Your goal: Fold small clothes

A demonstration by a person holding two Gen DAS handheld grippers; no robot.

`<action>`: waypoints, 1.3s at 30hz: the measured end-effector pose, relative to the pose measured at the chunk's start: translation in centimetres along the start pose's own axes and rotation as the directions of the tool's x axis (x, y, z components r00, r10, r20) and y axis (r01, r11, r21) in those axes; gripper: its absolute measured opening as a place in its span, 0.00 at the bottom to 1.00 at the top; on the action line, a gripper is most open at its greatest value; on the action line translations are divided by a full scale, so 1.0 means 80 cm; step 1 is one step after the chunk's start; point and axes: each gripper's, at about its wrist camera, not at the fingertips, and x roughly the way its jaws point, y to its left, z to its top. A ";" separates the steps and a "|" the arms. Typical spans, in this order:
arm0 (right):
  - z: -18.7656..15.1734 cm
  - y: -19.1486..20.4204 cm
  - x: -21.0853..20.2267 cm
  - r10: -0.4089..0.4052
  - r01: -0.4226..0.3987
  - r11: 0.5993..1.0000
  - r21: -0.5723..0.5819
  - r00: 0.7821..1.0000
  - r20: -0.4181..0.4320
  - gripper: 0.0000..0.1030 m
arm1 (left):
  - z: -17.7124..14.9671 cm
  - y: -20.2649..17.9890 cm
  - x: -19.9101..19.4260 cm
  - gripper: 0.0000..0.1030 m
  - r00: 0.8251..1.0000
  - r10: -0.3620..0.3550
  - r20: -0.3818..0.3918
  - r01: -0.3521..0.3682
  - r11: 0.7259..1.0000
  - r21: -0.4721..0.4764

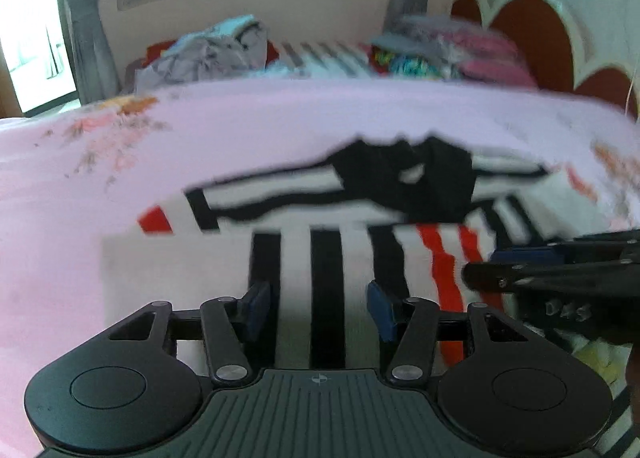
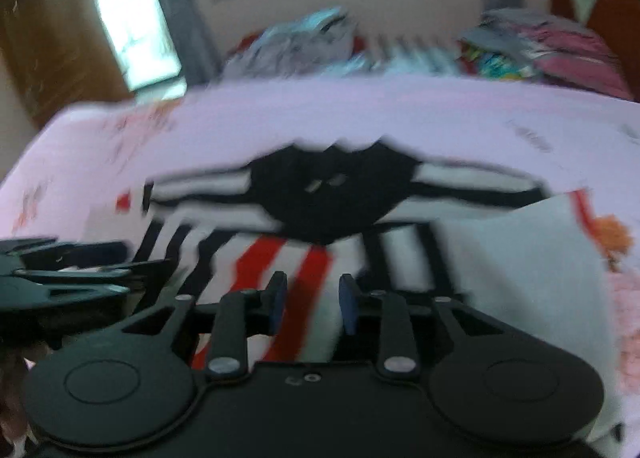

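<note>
Grippers, two (image 1: 319, 308) (image 2: 312, 304), above one striped shirt (image 1: 328, 242).

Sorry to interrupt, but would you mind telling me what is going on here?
A person is working on a small white shirt with black and red stripes, spread on a bed with a pink floral sheet. The left gripper and the right gripper hover side by side over its lower part, jaws apart, nothing visibly pinched. Piles of other clothes lie at the bed's far end.
</note>
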 end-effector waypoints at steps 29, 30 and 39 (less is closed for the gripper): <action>-0.063 0.009 -0.071 -0.045 0.047 0.998 -0.031 0.998 0.040 0.25 | -0.089 0.053 -0.106 0.52 0.989 0.124 0.079 -0.116 0.989 -0.097; -0.060 0.010 -0.077 -0.043 0.045 0.998 -0.034 0.997 0.061 0.25 | -0.085 0.050 -0.112 0.52 0.987 0.130 0.098 -0.121 0.989 -0.086; -0.043 -0.036 -0.047 -0.189 0.183 0.978 0.098 0.981 0.047 0.60 | -0.051 0.035 -0.083 0.52 0.992 0.105 0.063 -0.105 0.994 -0.007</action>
